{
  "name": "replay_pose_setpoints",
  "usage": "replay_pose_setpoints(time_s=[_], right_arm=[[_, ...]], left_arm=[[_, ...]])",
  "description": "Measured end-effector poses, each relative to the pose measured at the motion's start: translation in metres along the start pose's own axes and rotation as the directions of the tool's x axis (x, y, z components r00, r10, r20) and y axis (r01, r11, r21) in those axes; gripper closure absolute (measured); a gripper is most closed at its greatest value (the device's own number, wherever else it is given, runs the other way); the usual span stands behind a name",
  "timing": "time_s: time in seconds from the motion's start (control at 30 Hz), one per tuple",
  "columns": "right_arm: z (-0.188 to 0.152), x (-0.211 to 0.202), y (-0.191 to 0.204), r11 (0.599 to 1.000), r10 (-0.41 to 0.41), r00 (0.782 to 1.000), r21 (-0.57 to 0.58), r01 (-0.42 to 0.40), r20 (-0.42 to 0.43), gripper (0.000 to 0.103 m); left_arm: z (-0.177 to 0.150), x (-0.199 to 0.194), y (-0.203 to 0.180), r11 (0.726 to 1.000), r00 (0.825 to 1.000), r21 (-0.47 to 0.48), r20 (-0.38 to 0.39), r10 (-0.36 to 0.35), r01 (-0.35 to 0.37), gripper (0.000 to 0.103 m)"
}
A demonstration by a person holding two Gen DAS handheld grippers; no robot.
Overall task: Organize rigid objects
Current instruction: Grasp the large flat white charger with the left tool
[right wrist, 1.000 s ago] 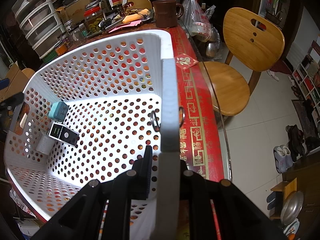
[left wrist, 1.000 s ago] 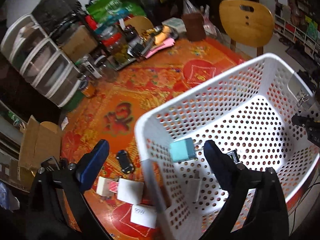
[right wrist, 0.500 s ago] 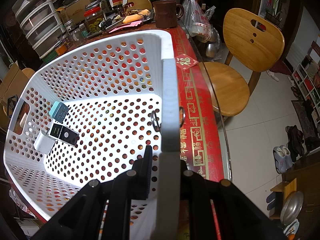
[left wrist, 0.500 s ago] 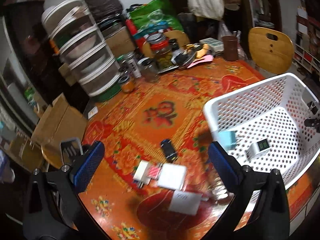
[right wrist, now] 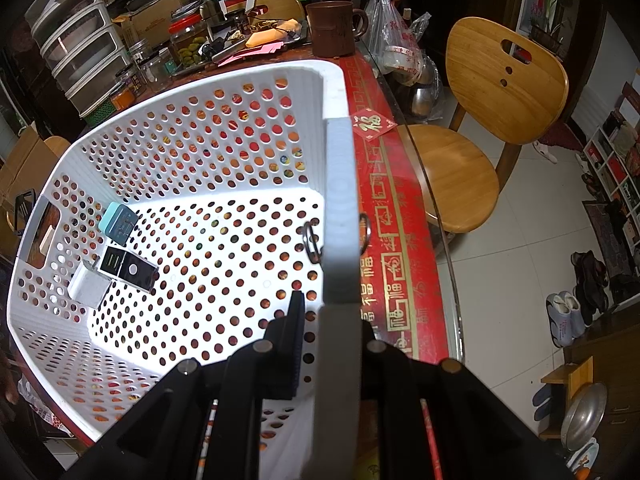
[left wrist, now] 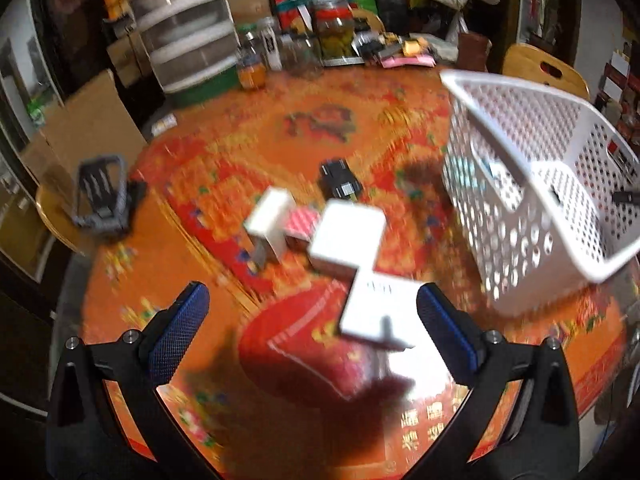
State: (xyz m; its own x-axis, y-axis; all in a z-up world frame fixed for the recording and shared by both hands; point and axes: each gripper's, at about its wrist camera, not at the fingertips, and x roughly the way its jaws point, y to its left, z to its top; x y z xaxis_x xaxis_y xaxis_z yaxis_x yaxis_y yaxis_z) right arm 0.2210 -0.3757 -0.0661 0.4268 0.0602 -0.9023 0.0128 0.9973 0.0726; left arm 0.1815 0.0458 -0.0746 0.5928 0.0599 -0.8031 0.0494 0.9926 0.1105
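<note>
With the right gripper [right wrist: 320, 312] clamped on the white basket [right wrist: 224, 80] rim, the left gripper [left wrist: 312, 308] hung wide open, empty, over a white charger [left wrist: 376, 312] at lower centre, seemingly light, rigid, best pinched across flat sides.

Chargers [left wrist: 347, 236] lie left of the basket [left wrist: 516, 184], on the table [left wrist: 200, 216].

Left wrist view looks steeply down, close over the worktop [left wrist: 192, 280]; right wrist view looks into the shared basket [right wrist: 120, 132].
</note>
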Motion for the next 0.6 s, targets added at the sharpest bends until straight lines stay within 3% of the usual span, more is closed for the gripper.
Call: replay_pose_setpoints(time_s=[0.17,0.6], right_arm=[[0.000,0.000,0.000,1.000,0.001,1.000,0.000,-0.001,0.001,0.091],[0.000,0.000,0.000,1.000,0.000,1.000,0.000,0.000,0.001,0.090]], left_arm=[[-0.021,0.027,-0.013,1.000,0.998,0.016,-0.059,-0.010,0.011,0.001],[-0.022,0.059,-0.039,0.998,0.994,0.027,-0.093,-0.051,0.053,0.001]])
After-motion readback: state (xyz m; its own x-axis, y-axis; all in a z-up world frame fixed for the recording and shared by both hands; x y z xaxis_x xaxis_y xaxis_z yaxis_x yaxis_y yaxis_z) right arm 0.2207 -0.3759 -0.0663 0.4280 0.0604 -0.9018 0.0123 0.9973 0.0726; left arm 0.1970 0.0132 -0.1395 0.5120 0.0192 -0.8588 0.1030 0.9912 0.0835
